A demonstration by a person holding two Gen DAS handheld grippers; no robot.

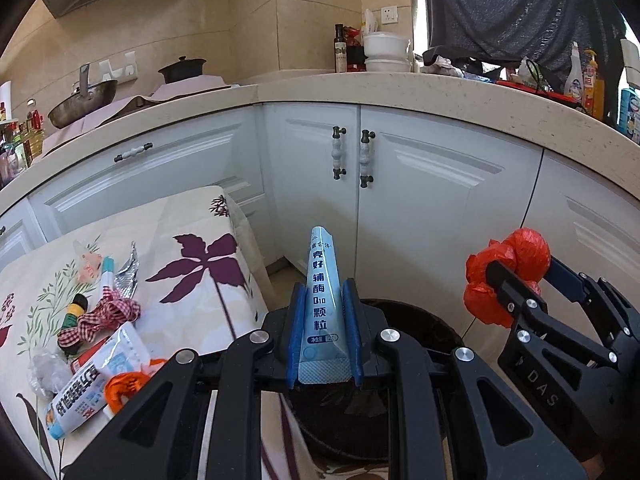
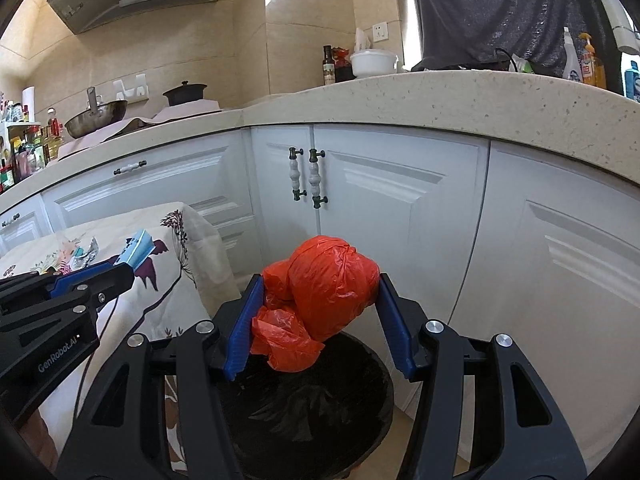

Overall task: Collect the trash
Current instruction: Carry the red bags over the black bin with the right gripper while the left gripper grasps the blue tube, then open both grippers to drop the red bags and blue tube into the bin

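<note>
The left hand-held gripper (image 1: 325, 320) pinches a blue packet (image 1: 322, 304) upright; the right hand-held gripper (image 2: 320, 312) clamps a red bag (image 2: 320, 300) (crumpled); below both sits the black bin (image 2: 320, 408); more wrappers (image 1: 92, 360) lie left on the surface (image 1: 192, 304).
</note>
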